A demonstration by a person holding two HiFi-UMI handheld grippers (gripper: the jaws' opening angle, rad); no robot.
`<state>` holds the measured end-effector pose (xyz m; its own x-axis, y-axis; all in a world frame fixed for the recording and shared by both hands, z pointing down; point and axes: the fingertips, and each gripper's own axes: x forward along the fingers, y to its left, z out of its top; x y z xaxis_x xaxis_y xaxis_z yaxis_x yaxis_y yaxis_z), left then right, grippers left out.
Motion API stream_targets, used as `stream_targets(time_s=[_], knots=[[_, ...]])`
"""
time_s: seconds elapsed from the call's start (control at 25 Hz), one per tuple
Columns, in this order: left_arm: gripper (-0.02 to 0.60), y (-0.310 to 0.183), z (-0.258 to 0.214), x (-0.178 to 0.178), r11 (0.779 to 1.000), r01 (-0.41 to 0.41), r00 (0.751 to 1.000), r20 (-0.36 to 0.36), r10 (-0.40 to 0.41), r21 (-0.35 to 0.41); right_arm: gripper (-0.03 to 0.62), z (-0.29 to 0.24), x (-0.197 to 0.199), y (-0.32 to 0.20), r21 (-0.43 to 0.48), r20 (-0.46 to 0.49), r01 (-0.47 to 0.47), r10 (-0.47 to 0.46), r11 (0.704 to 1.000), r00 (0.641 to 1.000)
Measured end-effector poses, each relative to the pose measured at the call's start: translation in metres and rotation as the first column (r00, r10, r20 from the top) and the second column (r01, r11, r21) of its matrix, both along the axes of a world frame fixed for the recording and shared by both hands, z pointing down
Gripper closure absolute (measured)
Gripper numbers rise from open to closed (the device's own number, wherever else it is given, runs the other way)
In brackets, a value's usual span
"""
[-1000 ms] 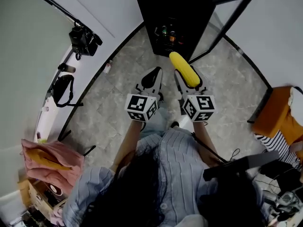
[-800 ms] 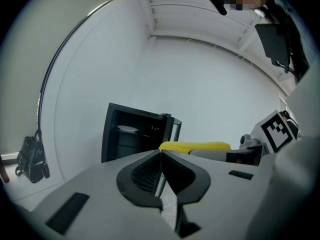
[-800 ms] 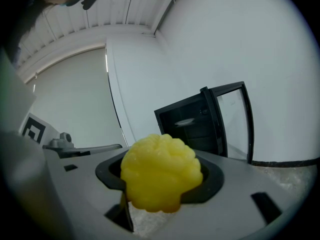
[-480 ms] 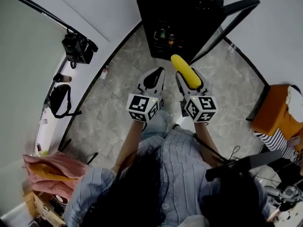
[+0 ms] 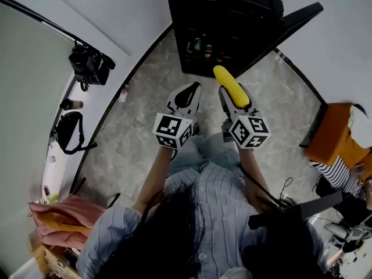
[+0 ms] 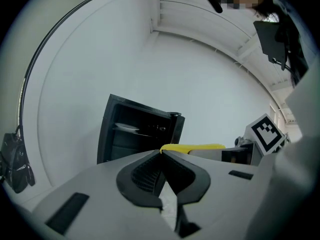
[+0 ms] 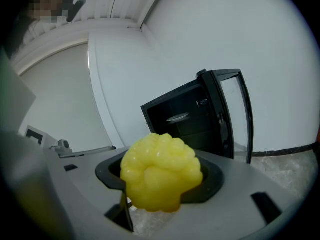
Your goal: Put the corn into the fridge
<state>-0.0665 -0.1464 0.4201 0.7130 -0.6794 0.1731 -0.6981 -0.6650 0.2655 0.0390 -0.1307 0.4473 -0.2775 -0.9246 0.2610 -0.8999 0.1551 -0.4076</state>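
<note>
My right gripper (image 5: 232,95) is shut on a yellow corn cob (image 5: 231,85), which sticks out ahead of the jaws toward the fridge; its knobbly end (image 7: 160,171) fills the middle of the right gripper view. My left gripper (image 5: 185,97) is beside it, shut with nothing between its jaws; in its own view the pads meet at the tip (image 6: 161,152) and the corn (image 6: 192,147) shows just beyond. The small black fridge (image 5: 224,22) stands on the floor ahead with its glass door (image 5: 290,22) swung open to the right; bottles (image 5: 204,47) sit on a shelf inside.
A camera on a stand (image 5: 88,65) and a black bag (image 5: 70,131) are at the left by the curved wall. An orange seat (image 5: 331,133) is at the right. Pink cloth (image 5: 55,217) lies lower left. Grey stone floor (image 5: 133,132) spreads before the fridge.
The fridge has drawn nearer and larger in the head view as both grippers and the corn moved toward it. Both grippers keep the same state.
</note>
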Motion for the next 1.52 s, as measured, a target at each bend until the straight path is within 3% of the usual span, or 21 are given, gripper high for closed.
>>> stream_targets(time_s=[0.64, 1.0, 1.52], knots=[[0.566, -0.058, 0.051, 0.025, 0.999, -0.038, 0.999, 0.02, 0.039, -0.034, 0.33, 0.066, 0.017, -0.091, -0.051, -0.062, 0.052, -0.055, 0.997, 0.997], [0.566, -0.105, 0.079, 0.036, 0.999, -0.003, 1.0, 0.018, 0.004, -0.032, 0.331, 0.108, 0.034, -0.16, -0.057, -0.054, 0.02, -0.023, 0.998, 0.998], [0.566, -0.143, 0.106, 0.036, 0.996, 0.055, 0.998, 0.015, -0.054, -0.075, 0.331, 0.157, 0.034, -0.244, -0.12, -0.094, 0.07, -0.081, 0.99, 0.992]])
